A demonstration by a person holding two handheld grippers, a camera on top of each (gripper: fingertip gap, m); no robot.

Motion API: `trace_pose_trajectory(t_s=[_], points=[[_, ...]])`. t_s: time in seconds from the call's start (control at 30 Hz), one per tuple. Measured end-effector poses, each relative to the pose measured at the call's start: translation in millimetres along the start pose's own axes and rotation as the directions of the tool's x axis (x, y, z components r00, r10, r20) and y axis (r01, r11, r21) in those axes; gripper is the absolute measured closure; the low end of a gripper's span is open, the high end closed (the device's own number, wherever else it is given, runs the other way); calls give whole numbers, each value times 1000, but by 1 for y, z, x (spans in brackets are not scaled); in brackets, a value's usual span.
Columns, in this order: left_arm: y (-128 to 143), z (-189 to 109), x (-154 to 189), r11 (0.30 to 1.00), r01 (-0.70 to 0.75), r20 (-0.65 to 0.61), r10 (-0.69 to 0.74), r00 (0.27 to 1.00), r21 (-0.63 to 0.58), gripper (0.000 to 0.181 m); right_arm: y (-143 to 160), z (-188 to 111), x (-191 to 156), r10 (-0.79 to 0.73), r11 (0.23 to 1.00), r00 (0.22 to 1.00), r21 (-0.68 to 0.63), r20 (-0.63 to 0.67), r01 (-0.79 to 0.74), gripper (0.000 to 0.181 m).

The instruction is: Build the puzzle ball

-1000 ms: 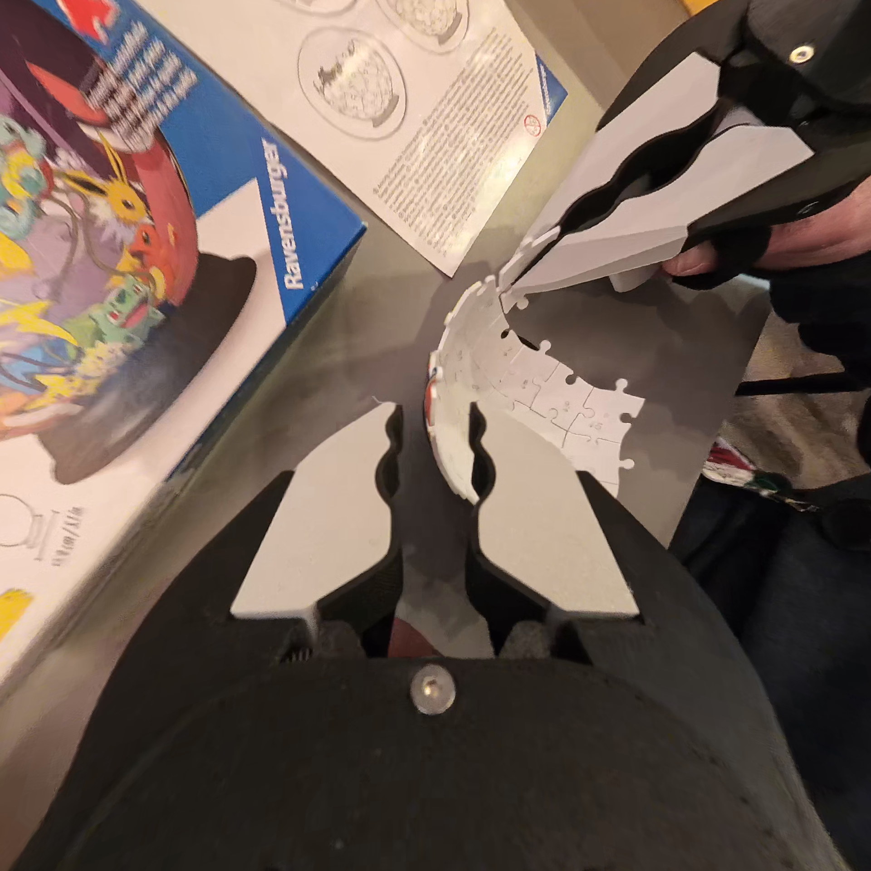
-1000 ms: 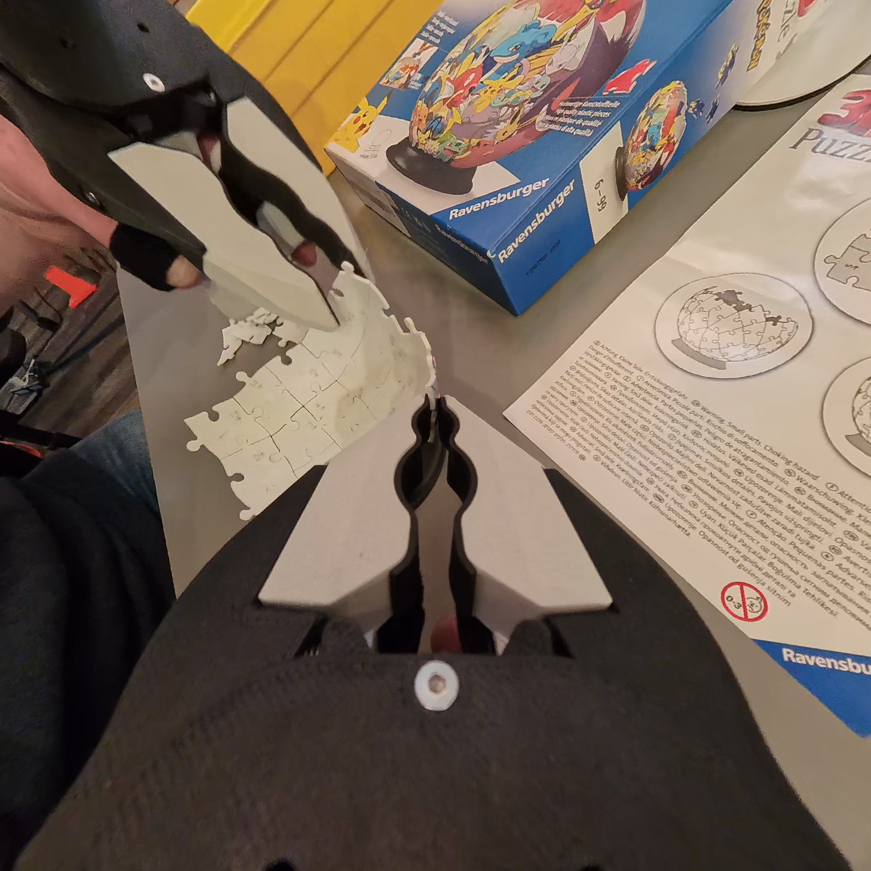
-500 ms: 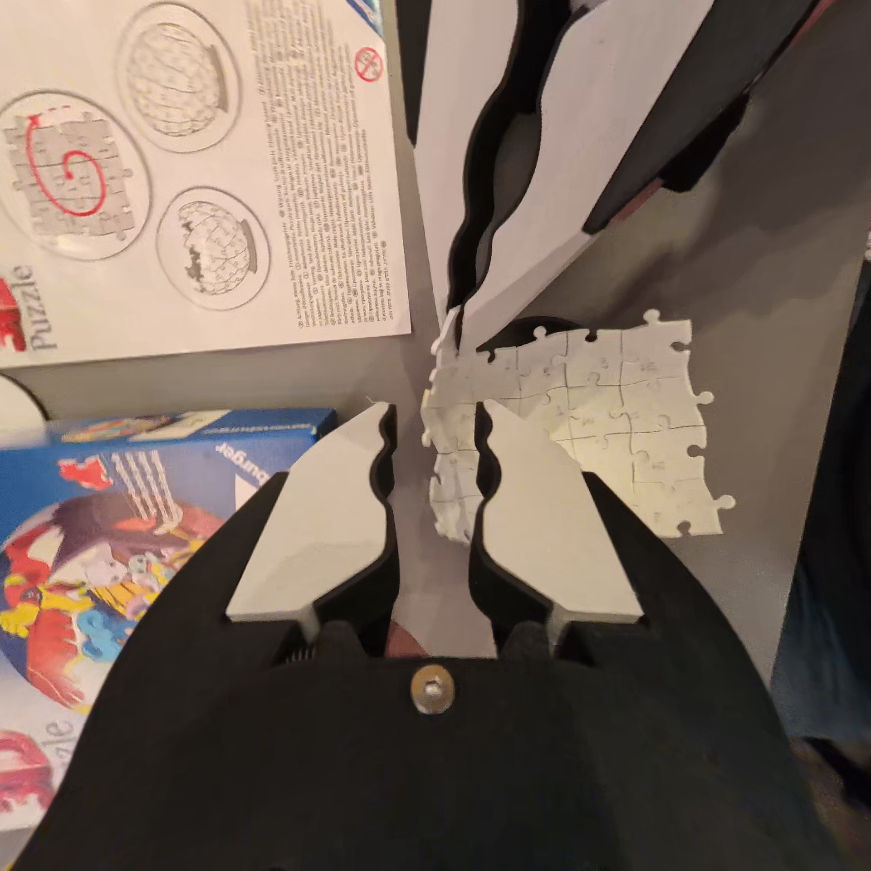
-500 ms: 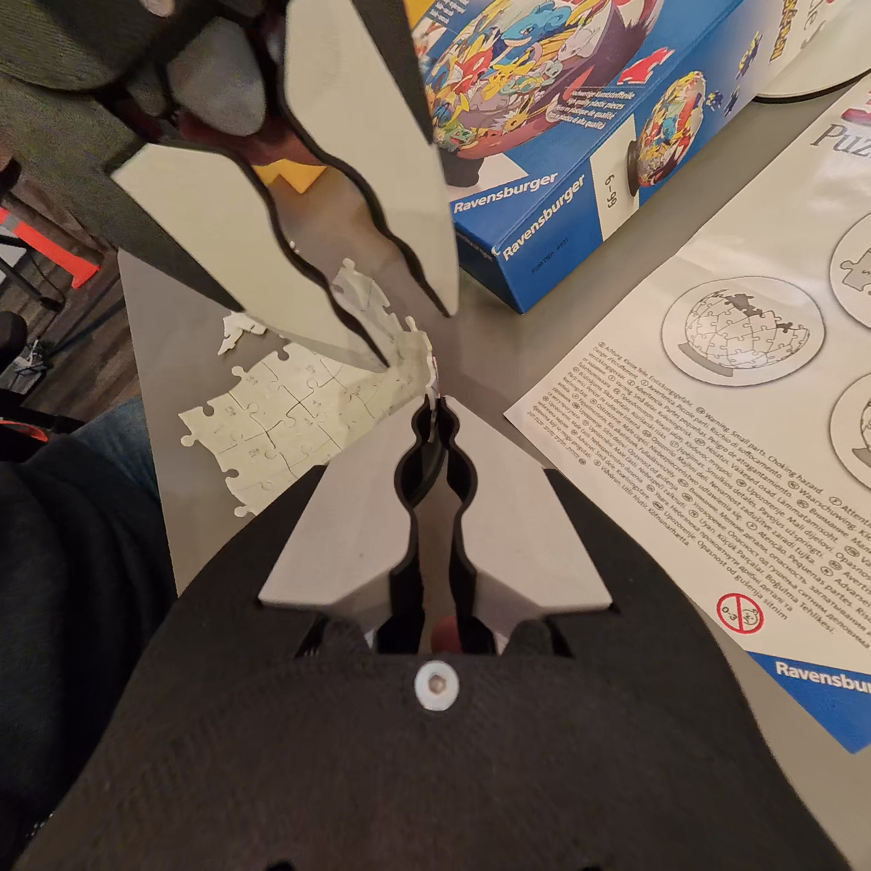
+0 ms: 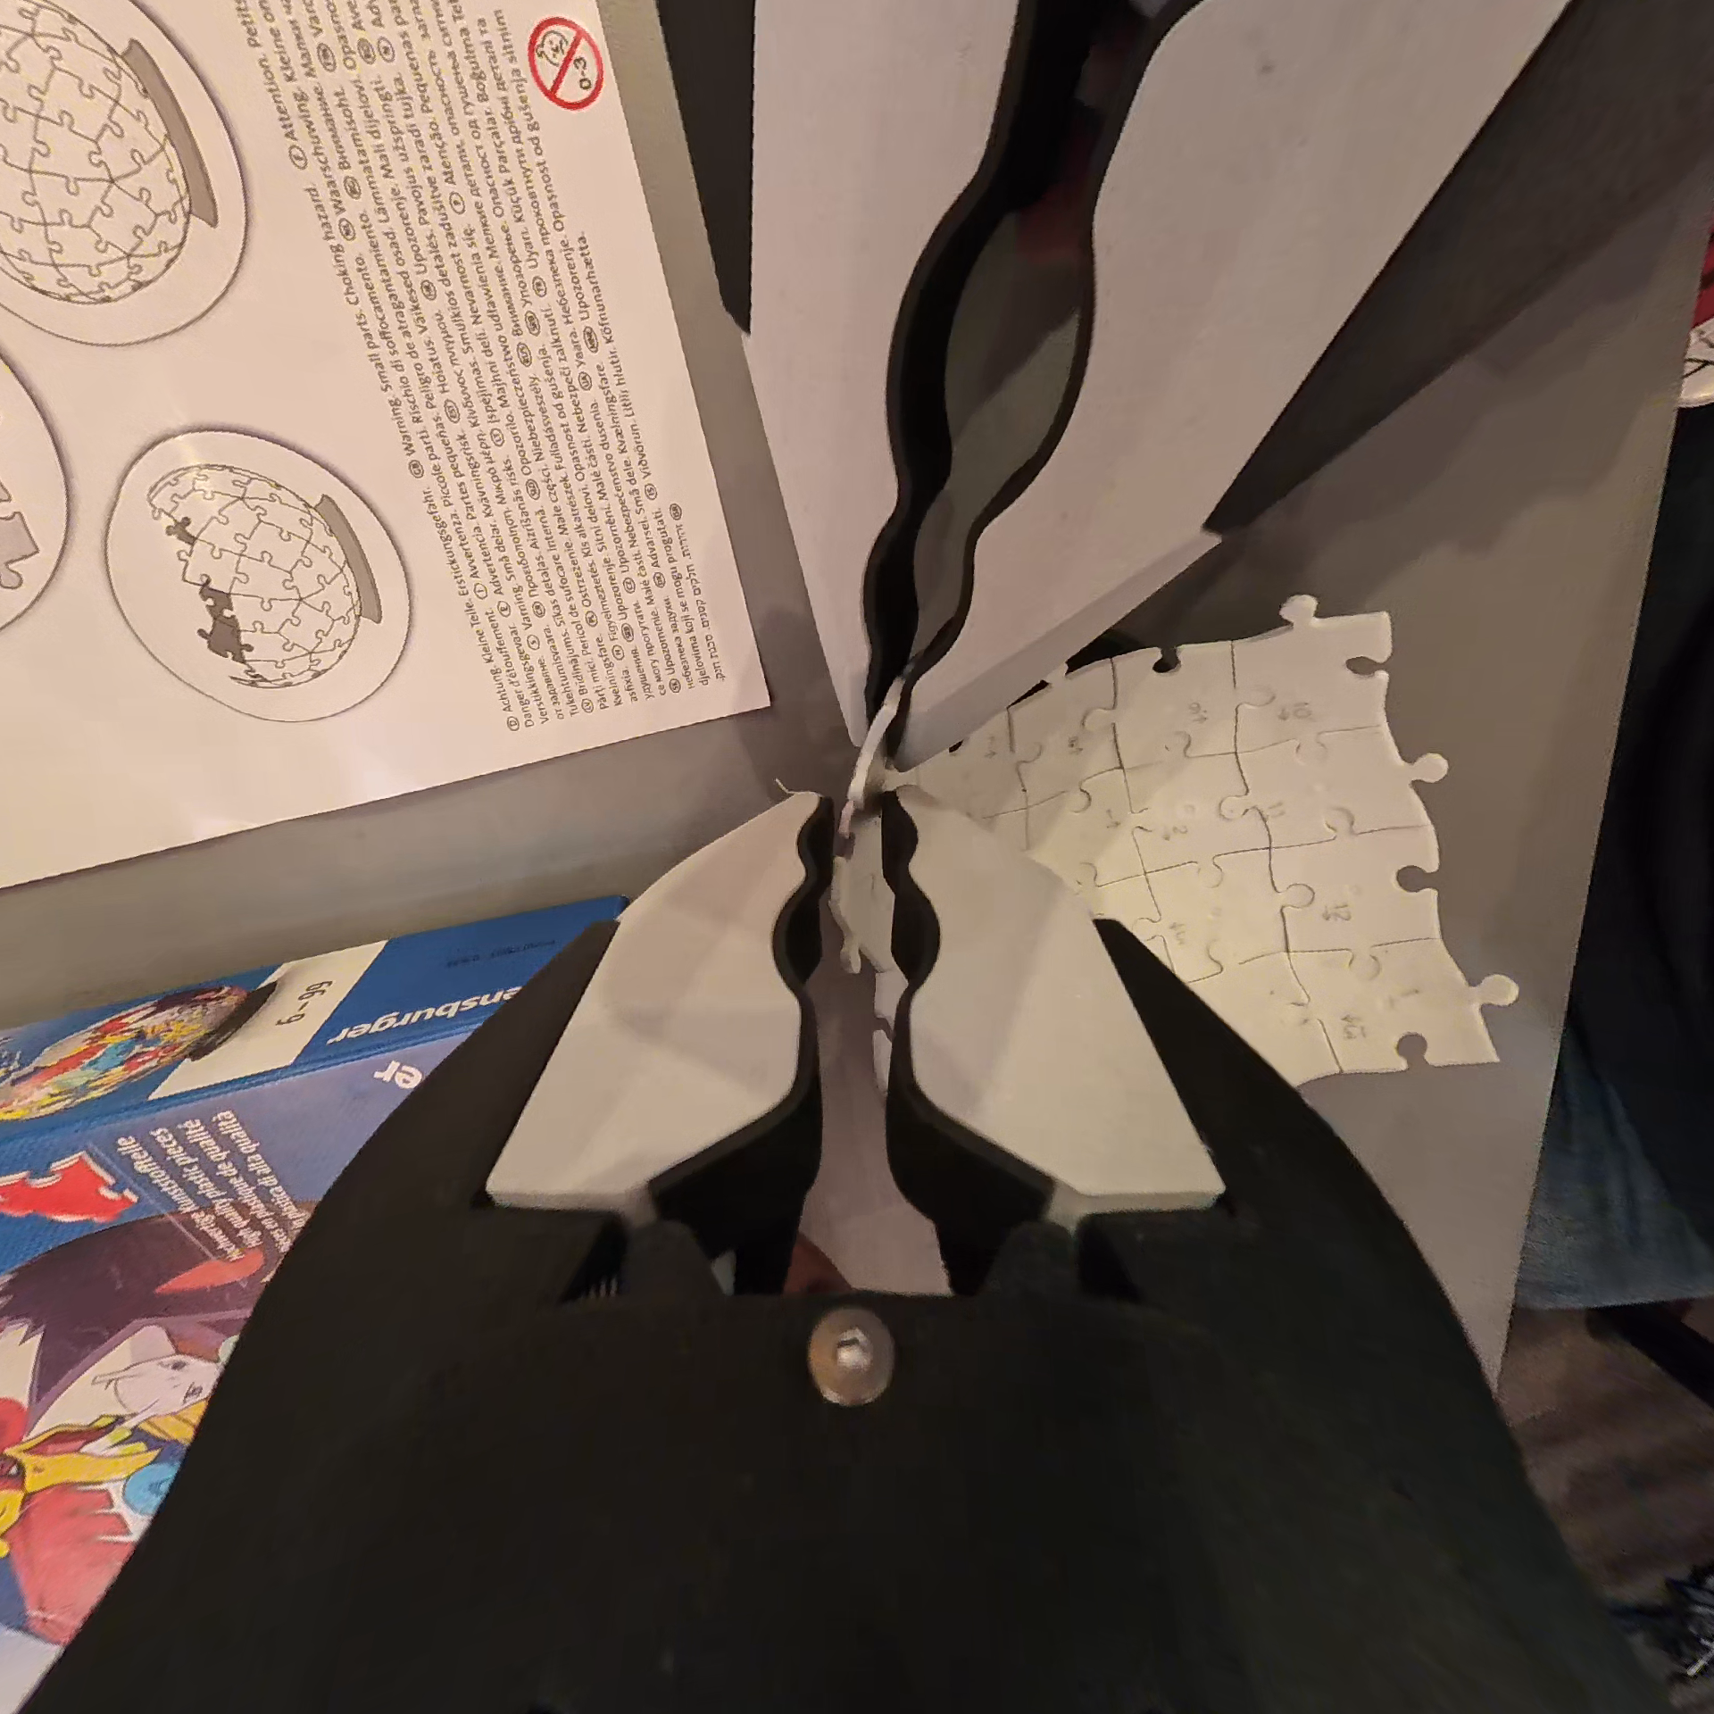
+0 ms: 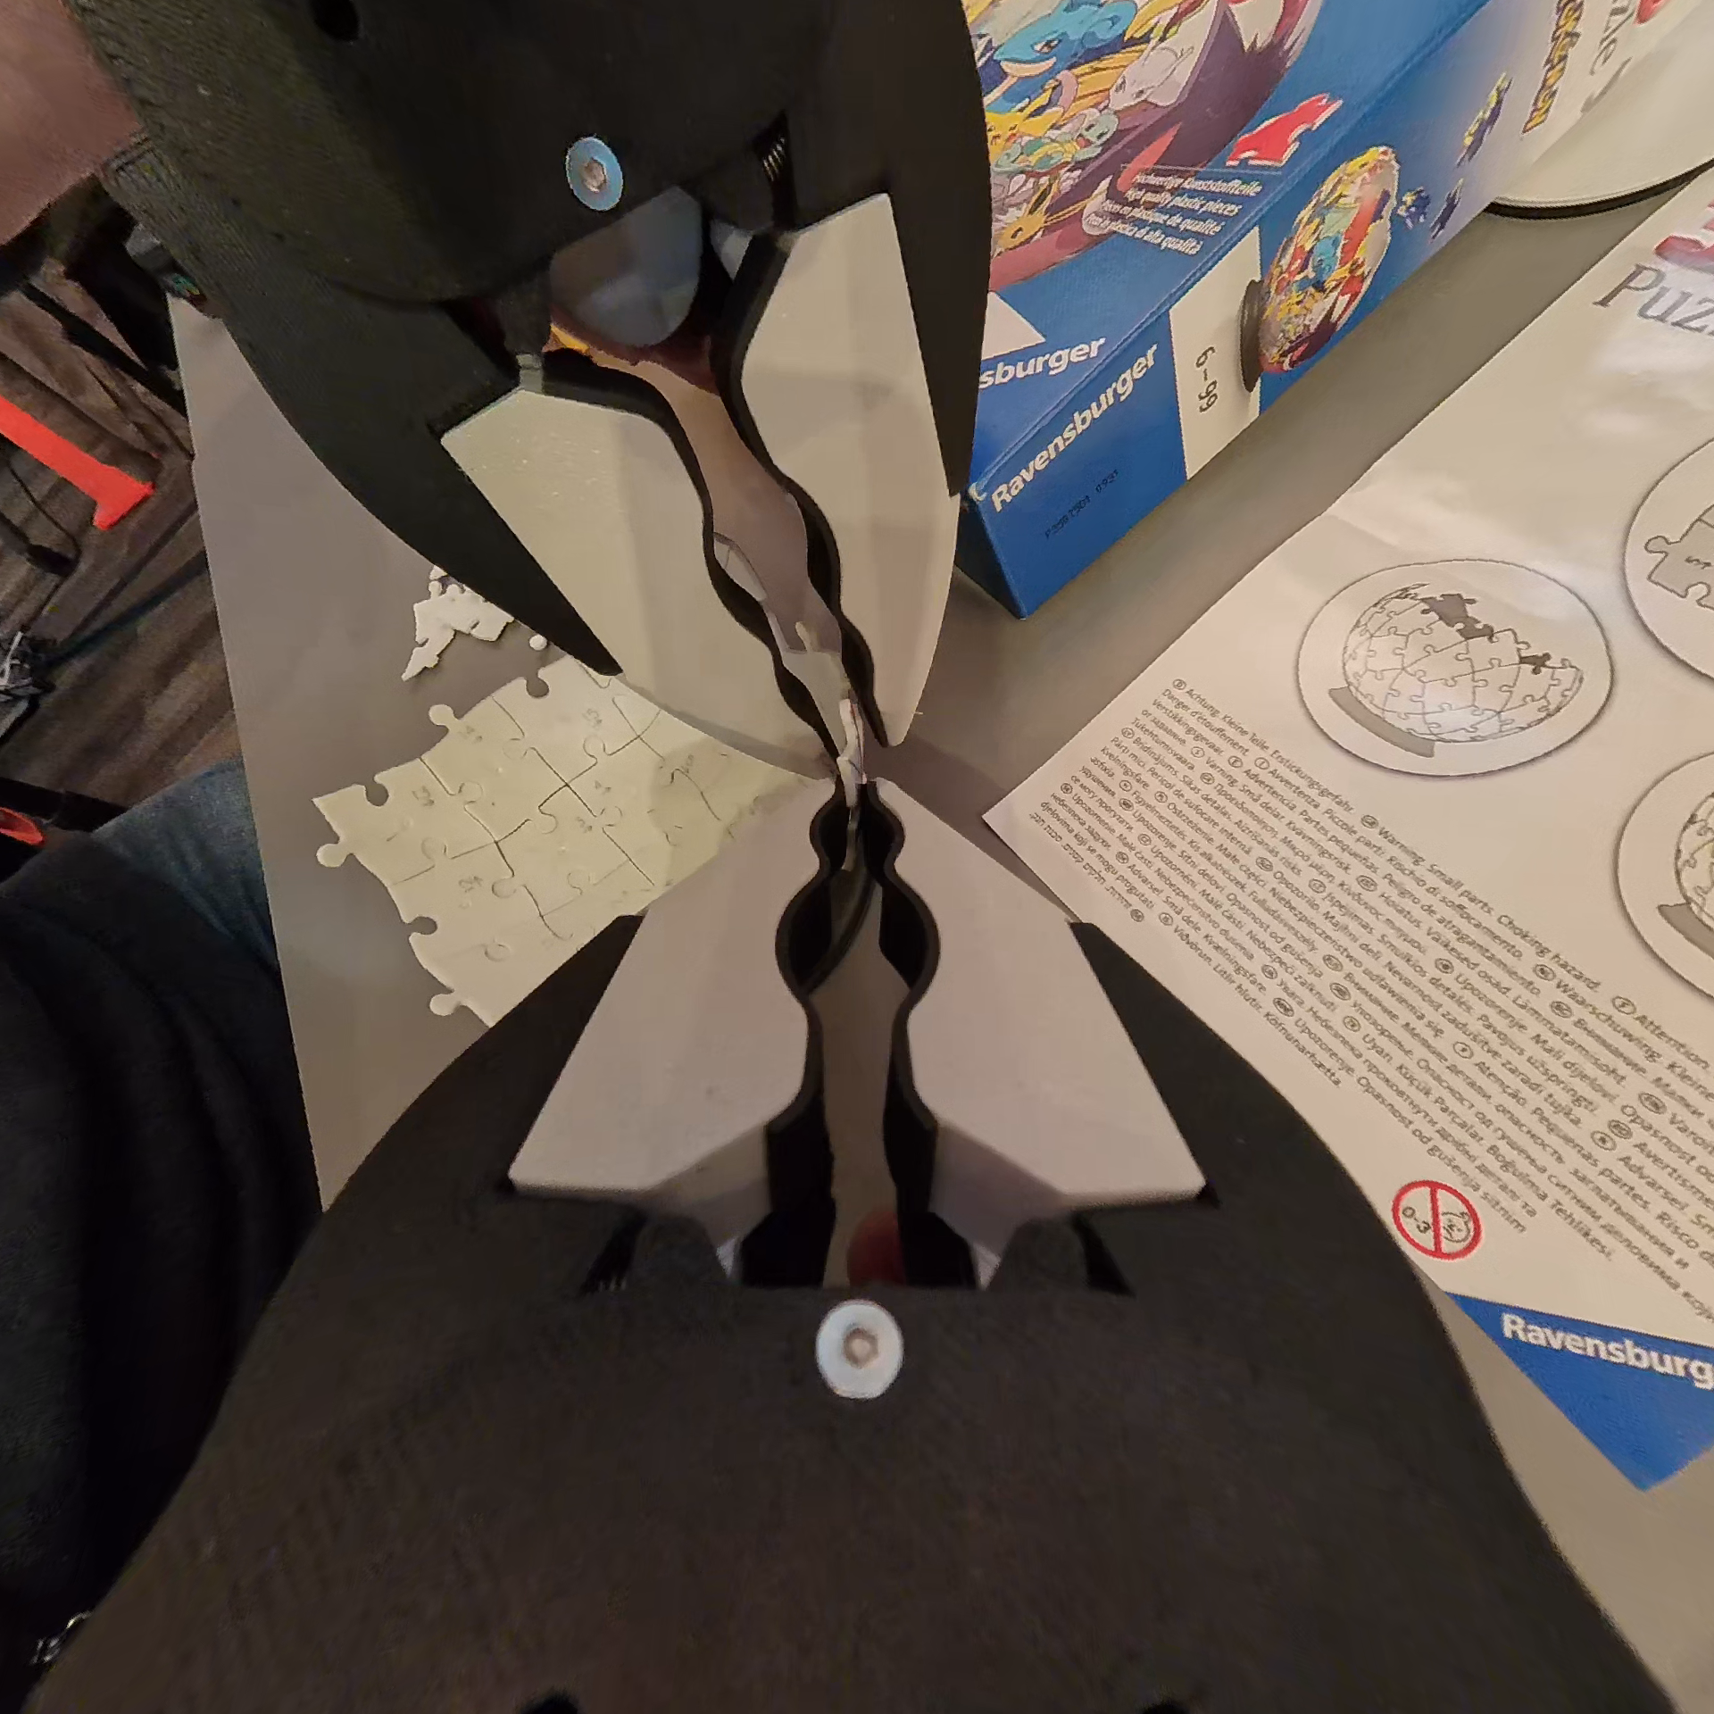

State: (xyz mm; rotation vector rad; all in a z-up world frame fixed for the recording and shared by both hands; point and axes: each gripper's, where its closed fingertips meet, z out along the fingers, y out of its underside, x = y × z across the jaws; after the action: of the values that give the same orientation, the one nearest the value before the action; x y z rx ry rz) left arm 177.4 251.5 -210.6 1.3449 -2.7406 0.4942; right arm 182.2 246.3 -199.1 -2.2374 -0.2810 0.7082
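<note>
A white curved puzzle section (image 5: pixel 1252 881) of several joined pieces lies back side up over the grey table (image 5: pixel 1484 556). It also shows in the right wrist view (image 6: pixel 556 835). My left gripper (image 5: pixel 855 812) is shut on the section's left edge. My right gripper (image 6: pixel 858 798) is shut on the same edge and meets the left gripper (image 6: pixel 858 733) tip to tip. In the left wrist view the right gripper (image 5: pixel 886 733) comes in from the top. A thin white piece edge shows between both pairs of tips.
A blue puzzle box (image 6: pixel 1159 278) lies behind the grippers and shows at lower left in the left wrist view (image 5: pixel 185 1159). A white instruction sheet (image 6: pixel 1391 927) lies beside it. Loose white pieces (image 6: pixel 454 612) sit near the table's edge. A person's leg (image 6: pixel 121 1020) is close. Left and right tips are no more than a few centimetres apart.
My left gripper swung round to face the right gripper and narrowed from open onto the section's edge. The right gripper kept its hold.
</note>
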Motion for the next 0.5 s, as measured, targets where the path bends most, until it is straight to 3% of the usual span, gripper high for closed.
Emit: trace_pose_trajectory(t_s=[0.33, 0.5], points=[[0, -2, 3, 1000, -5, -35, 6, 999, 25, 177, -1, 1, 0, -39, 999, 999, -26, -17, 38, 181], [-1, -2, 3, 999, -24, -36, 26, 999, 48, 171, 0, 2, 1, -36, 999, 999, -13, -5, 36, 181]])
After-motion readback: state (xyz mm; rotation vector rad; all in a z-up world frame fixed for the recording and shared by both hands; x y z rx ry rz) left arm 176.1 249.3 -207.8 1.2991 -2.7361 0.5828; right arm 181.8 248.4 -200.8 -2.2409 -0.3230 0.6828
